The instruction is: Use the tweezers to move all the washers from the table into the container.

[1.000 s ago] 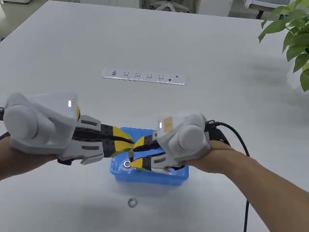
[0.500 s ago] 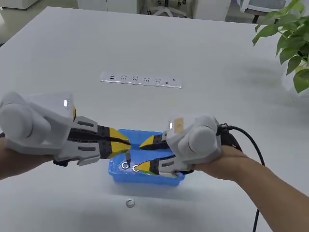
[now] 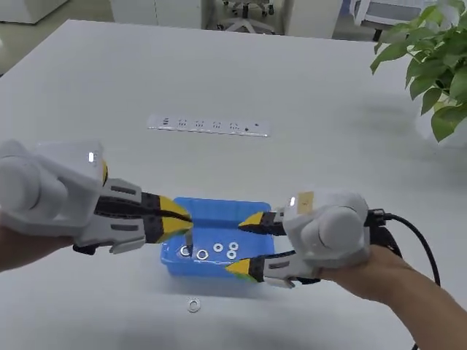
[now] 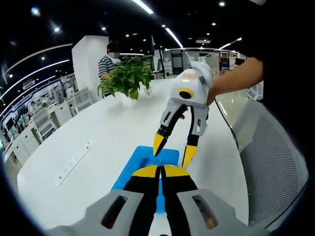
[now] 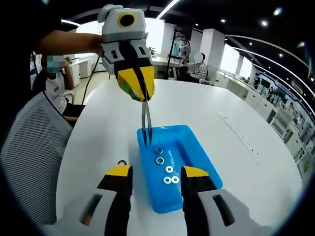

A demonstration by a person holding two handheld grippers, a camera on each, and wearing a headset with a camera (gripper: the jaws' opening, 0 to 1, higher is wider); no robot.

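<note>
- The left gripper has its jaws closed together on the upper end of the tweezers.
- The tweezers hang downward from the left gripper's jaw tips. Their points reach into the near-left end of the container, the end closest to that gripper.
- Whether the tweezer points hold anything cannot be determined.
- The right gripper has its jaws spread wide and grips nothing. In the head view, one jaw tip is over the far side of the container and the other is over its near rim.
- The two grippers face each other across the container, their jaw tips near but apart.
- Five washers lie on the container floor, between the two grippers. In the right gripper view they lie in a loose line running from the tweezer points toward that gripper's own jaws.
- One loose washer lies on the tabletop, outside the container. In the right gripper view it sits just beside that gripper's left jaw tip.
- A power strip lies on the tabletop beyond the container, well apart from both grippers.
- A green plant stands beyond the right gripper, at the tabletop's far right.
</note>
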